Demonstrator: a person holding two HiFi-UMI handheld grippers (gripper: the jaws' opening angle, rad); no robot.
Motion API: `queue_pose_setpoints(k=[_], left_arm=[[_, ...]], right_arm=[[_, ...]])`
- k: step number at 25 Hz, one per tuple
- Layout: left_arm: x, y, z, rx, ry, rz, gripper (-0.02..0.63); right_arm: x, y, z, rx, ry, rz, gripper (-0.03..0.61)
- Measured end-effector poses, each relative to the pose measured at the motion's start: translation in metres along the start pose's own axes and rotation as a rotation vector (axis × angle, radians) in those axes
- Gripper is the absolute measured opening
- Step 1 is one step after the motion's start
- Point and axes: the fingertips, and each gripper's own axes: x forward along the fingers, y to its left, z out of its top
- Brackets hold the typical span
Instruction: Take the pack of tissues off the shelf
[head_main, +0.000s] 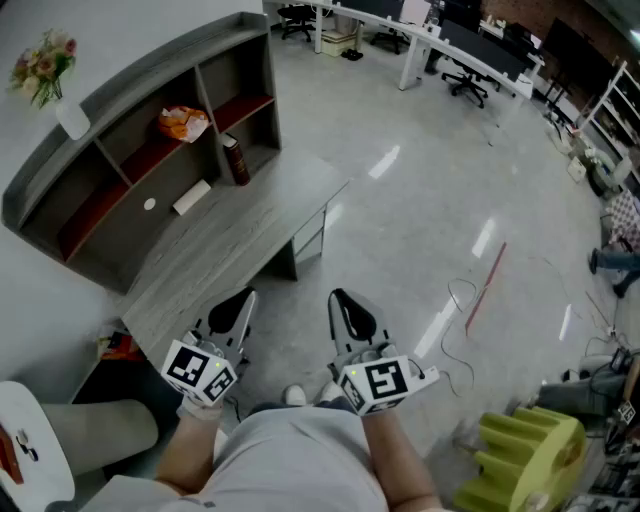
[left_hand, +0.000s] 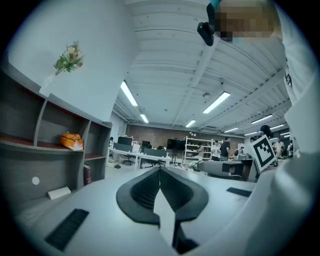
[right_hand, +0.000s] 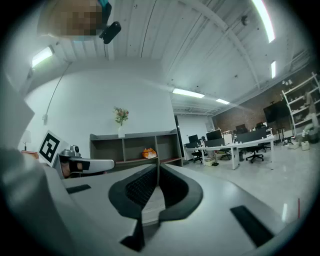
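Showing black ribbed jaws pressed together on nothing, the left tongs and right tongs point level. The crinkled orange pack lies in the curved grey shelf, well ahead and left of both.

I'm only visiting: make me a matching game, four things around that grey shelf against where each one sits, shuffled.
1 orange pack of tissues
2 dark red book
3 flowers
4 flat white box

A on top of the shelf
B lying flat on the desk
C on a red shelf board
D standing tilted on the desk

Pairs: 1-C, 2-D, 3-A, 4-B
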Motion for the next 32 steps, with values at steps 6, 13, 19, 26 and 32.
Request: queue_pose_setpoints(k=[6,13,19,26,32], left_arm=[[-0.006,0.015,-0.006,-0.013,0.006,-0.011,0.017],[0.005,0.029,-0.011,-0.01,0.017,-0.011,0.018],[0.03,0.058,-0.012,-0.003,0.021,0.056,0.018],[0.085,0.115,-0.016,0.002,0.02,0.191,0.018],[0.134,0.159,-0.02,-0.018,0.026,0.306,0.018]], right_arm=[[0.008,0.015,-0.003,-0.023,0.013,-0.006,0.026],[0.023,0.007,-0.005,0.014,-0.019,-0.012,0.026],[0.061,-0.02,-0.006,0.028,-0.036,0.014,0.026],[0.136,-0.069,-0.009,0.037,-0.026,0.095,0.026],[0.202,-0.112,-0.014,0.056,-0.006,0.173,0.026]])
